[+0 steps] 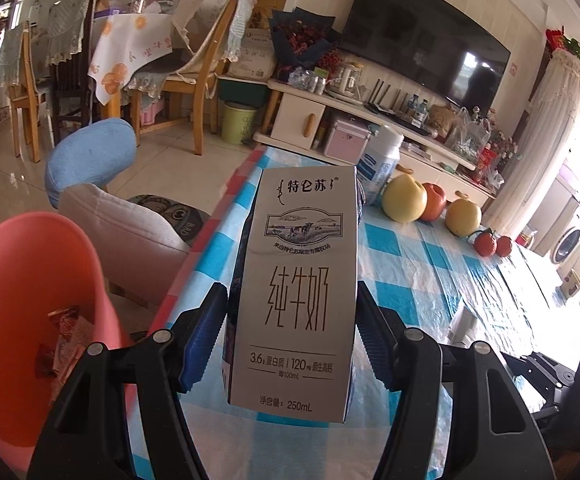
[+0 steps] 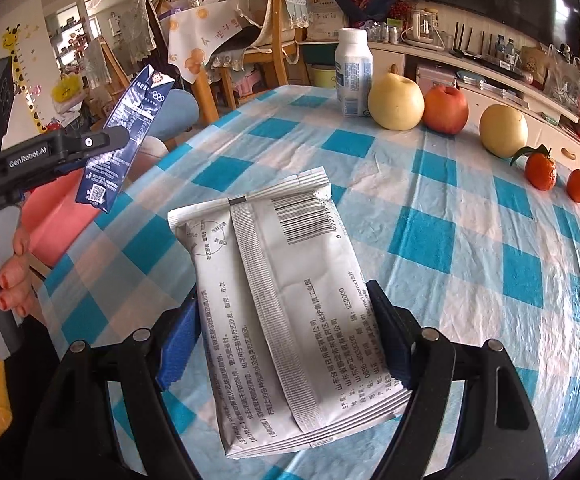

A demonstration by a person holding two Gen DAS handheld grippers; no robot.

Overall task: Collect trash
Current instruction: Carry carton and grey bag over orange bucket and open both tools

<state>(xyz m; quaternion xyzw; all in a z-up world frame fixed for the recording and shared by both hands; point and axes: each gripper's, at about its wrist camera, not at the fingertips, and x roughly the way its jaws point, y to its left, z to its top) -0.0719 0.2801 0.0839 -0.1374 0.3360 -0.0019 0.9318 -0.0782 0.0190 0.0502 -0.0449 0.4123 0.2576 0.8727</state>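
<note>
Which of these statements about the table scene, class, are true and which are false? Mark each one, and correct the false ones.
1. The left gripper holds a milk carton. True.
2. The right gripper is empty. False: its pads grip a grey sachet pack.
3. The pink bin beside the table already has wrappers inside. True.
4. The checked tablecloth is red and white. False: it is blue and white.
5. Two small oranges sit on the table near the apple. True.
6. The white bottle lies on its side. False: it stands upright.
</note>
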